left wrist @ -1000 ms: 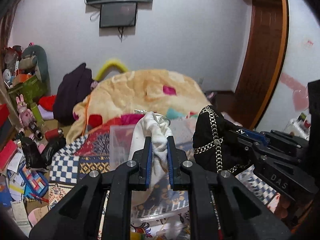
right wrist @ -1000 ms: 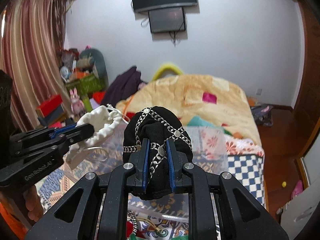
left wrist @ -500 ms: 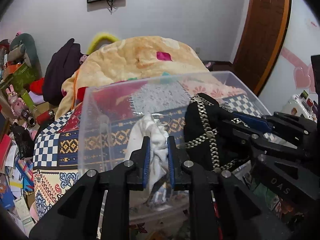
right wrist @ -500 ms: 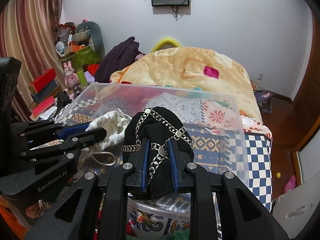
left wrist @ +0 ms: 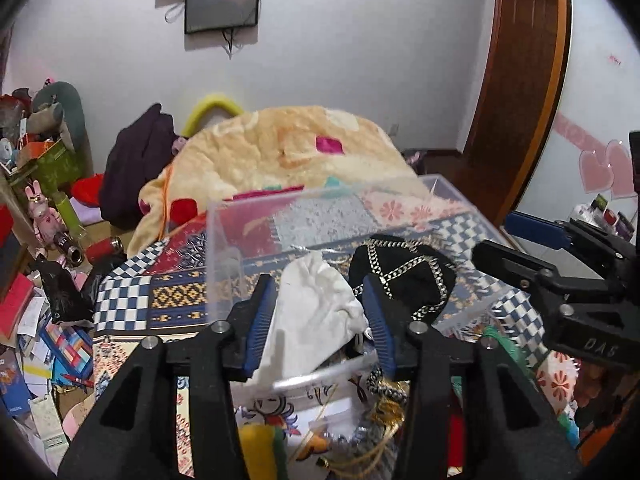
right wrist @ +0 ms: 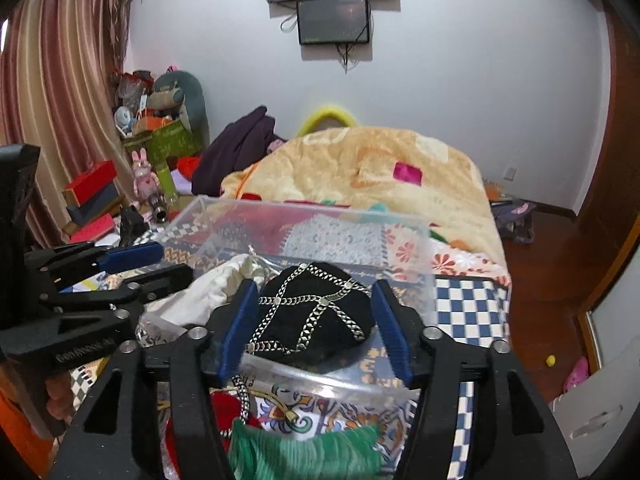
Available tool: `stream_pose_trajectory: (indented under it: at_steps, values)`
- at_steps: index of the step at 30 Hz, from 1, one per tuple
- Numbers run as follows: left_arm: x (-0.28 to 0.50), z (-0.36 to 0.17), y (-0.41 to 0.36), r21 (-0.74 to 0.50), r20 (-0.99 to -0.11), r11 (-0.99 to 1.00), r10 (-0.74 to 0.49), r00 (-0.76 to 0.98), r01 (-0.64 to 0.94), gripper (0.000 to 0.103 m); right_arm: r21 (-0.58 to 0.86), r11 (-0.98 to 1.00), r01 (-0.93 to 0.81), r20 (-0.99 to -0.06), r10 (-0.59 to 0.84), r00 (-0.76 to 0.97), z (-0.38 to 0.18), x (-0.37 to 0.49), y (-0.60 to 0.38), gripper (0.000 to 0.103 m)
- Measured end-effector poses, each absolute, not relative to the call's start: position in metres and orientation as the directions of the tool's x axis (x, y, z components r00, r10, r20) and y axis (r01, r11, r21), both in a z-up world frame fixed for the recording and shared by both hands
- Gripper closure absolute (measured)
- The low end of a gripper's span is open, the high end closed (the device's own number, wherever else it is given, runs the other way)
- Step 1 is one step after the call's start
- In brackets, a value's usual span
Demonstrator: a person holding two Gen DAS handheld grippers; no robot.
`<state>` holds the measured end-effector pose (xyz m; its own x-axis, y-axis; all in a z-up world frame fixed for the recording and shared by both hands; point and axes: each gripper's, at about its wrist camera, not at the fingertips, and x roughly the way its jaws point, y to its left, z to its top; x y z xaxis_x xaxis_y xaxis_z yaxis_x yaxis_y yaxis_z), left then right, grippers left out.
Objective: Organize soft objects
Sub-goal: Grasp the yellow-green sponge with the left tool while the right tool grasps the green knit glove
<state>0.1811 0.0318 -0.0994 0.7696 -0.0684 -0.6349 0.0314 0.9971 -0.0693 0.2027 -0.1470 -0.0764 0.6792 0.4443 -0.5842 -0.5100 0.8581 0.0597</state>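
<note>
Clear bin (right wrist: 416,248) holds white pouch (left wrist: 316,316) and black pouch (right wrist: 316,316). My left claw (left wrist: 318,320) and right claw (right wrist: 316,320) are both opening, pads clear.

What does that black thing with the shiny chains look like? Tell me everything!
The black chain pouch is a soft, rounded bundle of dark velvety-looking fabric, crossed by silver chains that meet at small round studs. It sits inside the clear plastic bin, leaning against the white cloth bag beside it. The right gripper straddles it with its jaws opening, blue pads no longer pressing its sides. In the left wrist view it shows to the right of the white bag.
</note>
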Motion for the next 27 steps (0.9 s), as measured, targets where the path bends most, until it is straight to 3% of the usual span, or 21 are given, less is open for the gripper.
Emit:
stream_pose_trajectory:
  at_steps: [4, 10, 27]
  values:
    - [0.161, -0.090, 0.040, -0.068, -0.608, 0.998, -0.049, 0.792, 0.009, 0.046, 0.060, 0.871, -0.488, -0.543, 0.439, 0.716, -0.069, 0.189, -0.159, 0.016]
    - [0.133, -0.087, 0.049, -0.041, -0.593, 0.999, -0.015, 0.805, -0.011, 0.035, 0.045, 0.875, -0.483, -0.548, 0.426, 0.720, -0.075, 0.174, -0.167, 0.016]
    - [0.099, -0.153, 0.061, -0.075, -0.713, 0.996, -0.013, 0.701, -0.058, 0.032, 0.076, 0.871, -0.485, -0.697, 0.394, 0.599, -0.147, 0.151, -0.160, 0.015]
